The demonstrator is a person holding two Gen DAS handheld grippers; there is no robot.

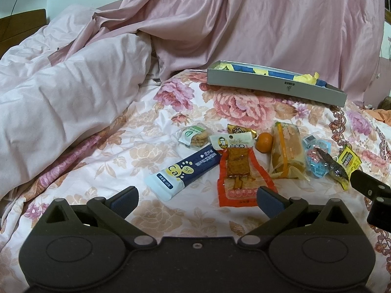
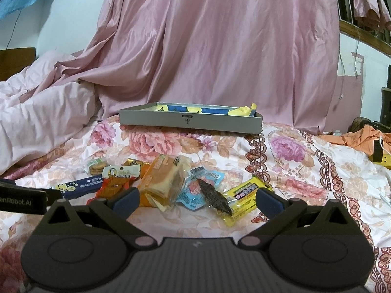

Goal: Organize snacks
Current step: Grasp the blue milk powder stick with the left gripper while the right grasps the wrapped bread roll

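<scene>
Several snacks lie in a loose row on the floral bedsheet: a blue-and-white tube [image 1: 182,172], a biscuit pack [image 1: 194,137], a red spicy-strip packet [image 1: 240,171], a small orange [image 1: 264,142], a wrapped bread cake [image 1: 288,152] [image 2: 162,179], a light-blue packet [image 1: 317,157] [image 2: 199,188] and a yellow packet [image 1: 348,163] [image 2: 244,199]. A grey shallow box [image 1: 276,88] [image 2: 190,120] sits behind them. My left gripper [image 1: 198,199] is open just before the tube and red packet. My right gripper [image 2: 198,201] is open, with the blue and yellow packets between its fingers' line.
A pink quilt [image 1: 61,102] is heaped at the left. A pink curtain [image 2: 220,44] hangs behind the box. Orange cloth [image 2: 361,136] and a yellow item lie at the far right. The box holds blue and yellow paper.
</scene>
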